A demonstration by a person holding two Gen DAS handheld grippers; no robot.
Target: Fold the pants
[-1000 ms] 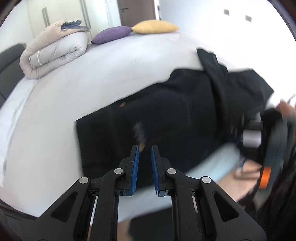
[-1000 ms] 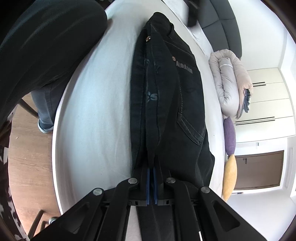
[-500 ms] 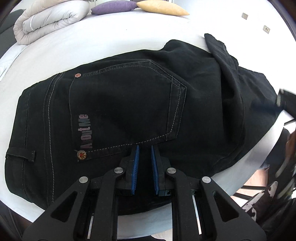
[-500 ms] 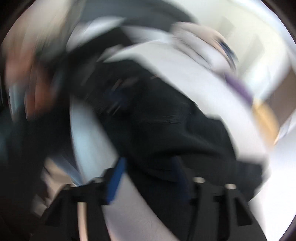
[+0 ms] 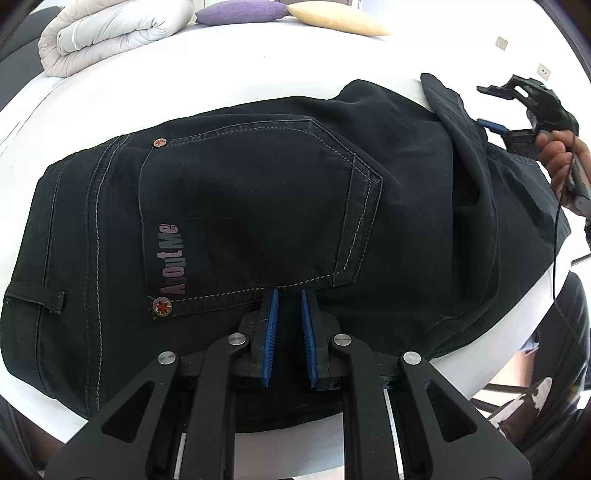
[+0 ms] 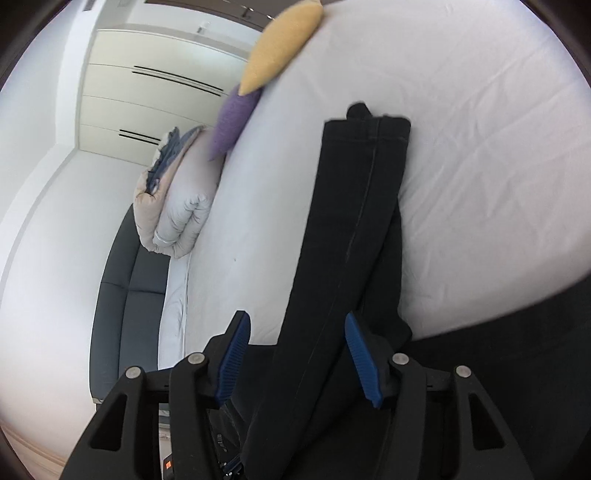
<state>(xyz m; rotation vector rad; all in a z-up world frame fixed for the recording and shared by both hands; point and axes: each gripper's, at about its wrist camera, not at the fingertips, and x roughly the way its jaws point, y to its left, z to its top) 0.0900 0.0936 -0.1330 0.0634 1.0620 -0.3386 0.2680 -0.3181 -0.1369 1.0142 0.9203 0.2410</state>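
Black jeans (image 5: 258,206) lie flat on the white bed (image 5: 258,66), back pocket up, waistband at the left. My left gripper (image 5: 287,295) hovers just above the pocket's lower edge, its blue pads a little apart and empty. In the right wrist view the stacked pant legs (image 6: 351,221) run away across the bed (image 6: 480,147) to the hems. My right gripper (image 6: 297,321) is open wide, with the legs lying between its pads. It also shows at the right of the left wrist view (image 5: 517,110), beside the leg fabric.
A rolled duvet (image 5: 110,33), a purple pillow (image 5: 240,9) and a yellow pillow (image 5: 332,18) lie at the bed's far end. A dark sofa (image 6: 129,295) stands beside the bed. White wardrobes (image 6: 147,92) line the wall.
My right gripper let go of the jeans, opened wide and swung round to face along the legs. My left gripper came down close over the seat of the jeans.
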